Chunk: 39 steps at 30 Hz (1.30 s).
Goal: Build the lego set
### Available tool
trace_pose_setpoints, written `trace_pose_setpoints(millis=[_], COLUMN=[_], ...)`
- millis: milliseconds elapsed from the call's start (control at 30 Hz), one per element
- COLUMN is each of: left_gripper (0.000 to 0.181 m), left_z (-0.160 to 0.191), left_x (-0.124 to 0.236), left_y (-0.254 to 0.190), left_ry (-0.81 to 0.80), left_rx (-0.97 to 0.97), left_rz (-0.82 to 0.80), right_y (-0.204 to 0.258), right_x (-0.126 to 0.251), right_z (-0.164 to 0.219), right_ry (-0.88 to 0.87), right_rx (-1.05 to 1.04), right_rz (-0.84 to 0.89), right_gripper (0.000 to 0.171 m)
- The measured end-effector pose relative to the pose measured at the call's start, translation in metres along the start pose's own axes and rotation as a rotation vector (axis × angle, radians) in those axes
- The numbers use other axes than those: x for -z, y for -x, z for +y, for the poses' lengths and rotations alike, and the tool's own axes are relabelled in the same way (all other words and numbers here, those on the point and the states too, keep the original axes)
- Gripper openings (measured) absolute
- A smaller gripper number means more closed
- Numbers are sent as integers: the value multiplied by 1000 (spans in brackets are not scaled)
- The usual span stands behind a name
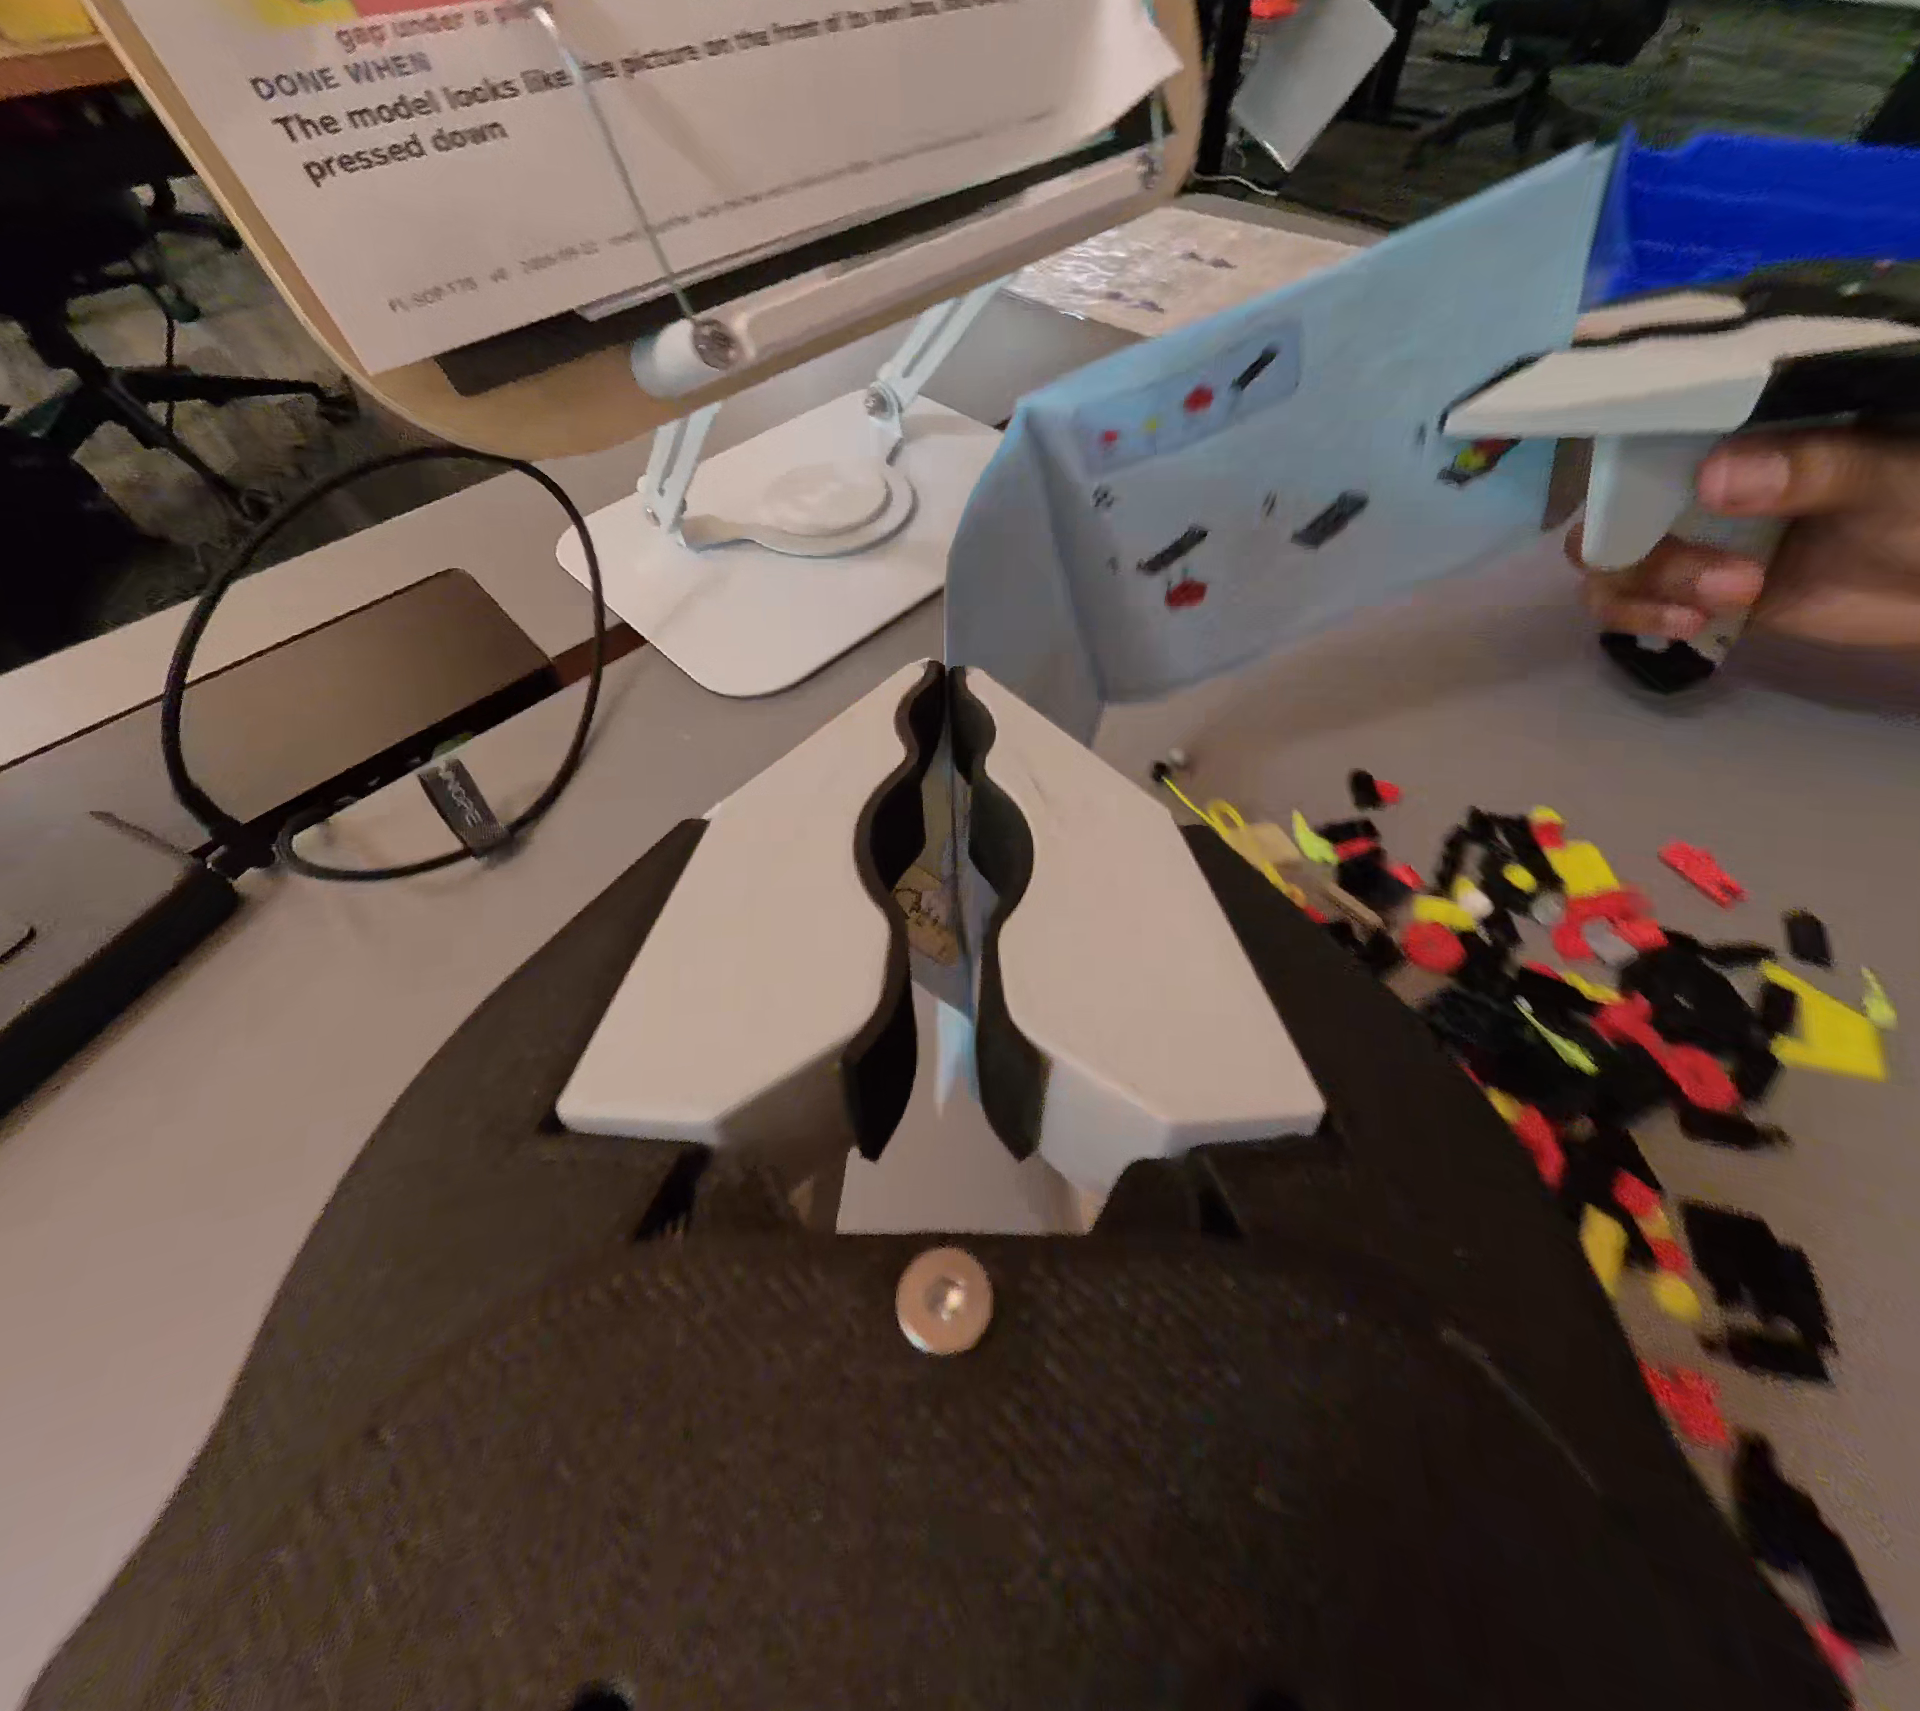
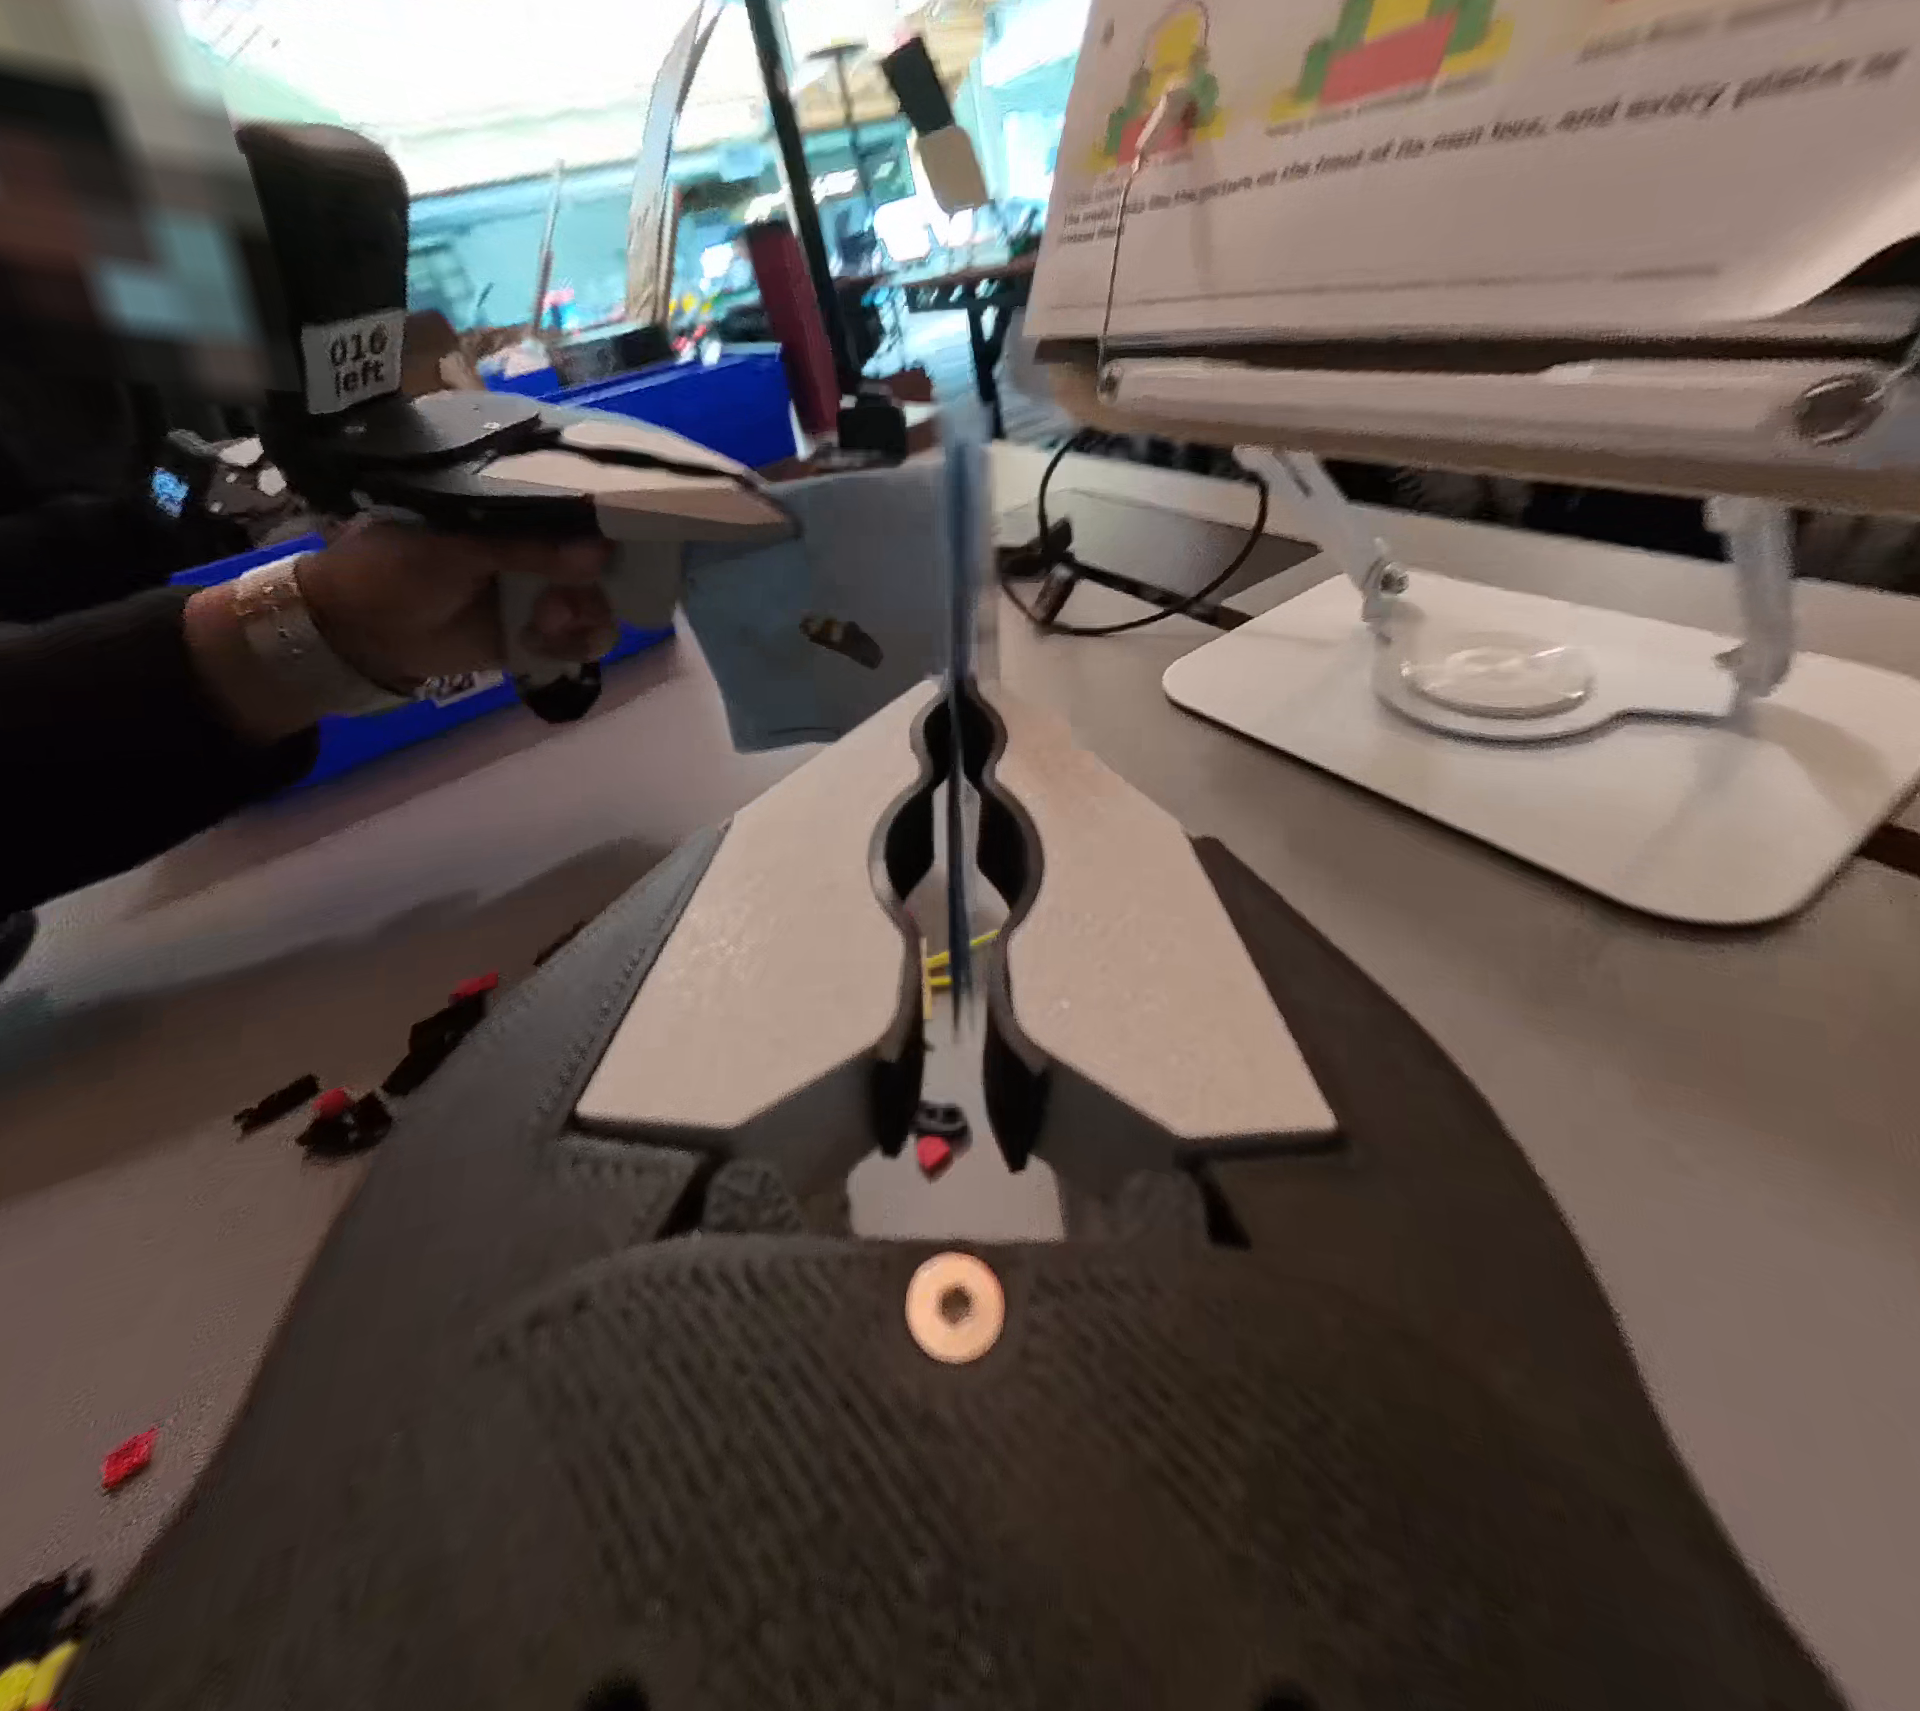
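Two tongs, left (image 1: 948, 685) and right (image 2: 954, 705), both clamped on my pale-blue instruction booklet (image 1: 1299, 456), hold it stretched upright between them above the counter (image 1: 1455, 705), loose bricks (image 1: 1600, 986) scattered just below the booklet, nearer my right tongs.

The booklet (image 1: 1299, 508) is pale blue with small red, yellow and black figures. Loose bricks (image 1: 1590, 965) are red, yellow and black on a grey table (image 1: 343, 1131). The stand (image 1: 790, 581) is white.
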<state>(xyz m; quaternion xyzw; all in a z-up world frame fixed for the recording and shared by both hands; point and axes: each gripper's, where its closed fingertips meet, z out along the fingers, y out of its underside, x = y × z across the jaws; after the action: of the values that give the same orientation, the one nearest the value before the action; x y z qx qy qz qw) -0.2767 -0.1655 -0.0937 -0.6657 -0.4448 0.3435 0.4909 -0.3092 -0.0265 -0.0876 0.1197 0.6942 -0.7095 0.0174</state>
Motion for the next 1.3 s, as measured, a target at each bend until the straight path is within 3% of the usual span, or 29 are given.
trace_pose_setpoints(millis=[100, 300, 433, 567, 767, 867, 967, 1300], left_gripper=[0, 0, 0, 19, 31, 33, 32, 32], left_z=[-4, -8, 1, 4, 16, 18, 21, 18], left_x=[-25, -62, -74, -76, -88, -89, -84, -56], left_y=[22, 63, 74, 79, 71, 74, 76, 89], left_ry=[-6, -24, -9, -44, -27, -6, 14, -73], left_rx=[16, 62, 93, 117, 60, 23, -11, 125], left_rz=[-16, -37, -28, -32, -20, -47, -20, 133], right_y=[-24, -79, -96, -101, -113, -119, -121, -123], right_x=[-27, -59, -63, -59, -56, -50, -49, -46], right_z=[12, 6, 3, 7, 28, 43, 42, 34], right_ry=[86, 18, 10, 36, 218, 330, 328, 280], right_rx=[35, -26, -127, -168, 28, 193, 237, 130], right_rz=[-20, 16, -9, -8, 74, 113, 137, 82], right_gripper=[0, 0, 0, 0, 0, 0, 1, 13])
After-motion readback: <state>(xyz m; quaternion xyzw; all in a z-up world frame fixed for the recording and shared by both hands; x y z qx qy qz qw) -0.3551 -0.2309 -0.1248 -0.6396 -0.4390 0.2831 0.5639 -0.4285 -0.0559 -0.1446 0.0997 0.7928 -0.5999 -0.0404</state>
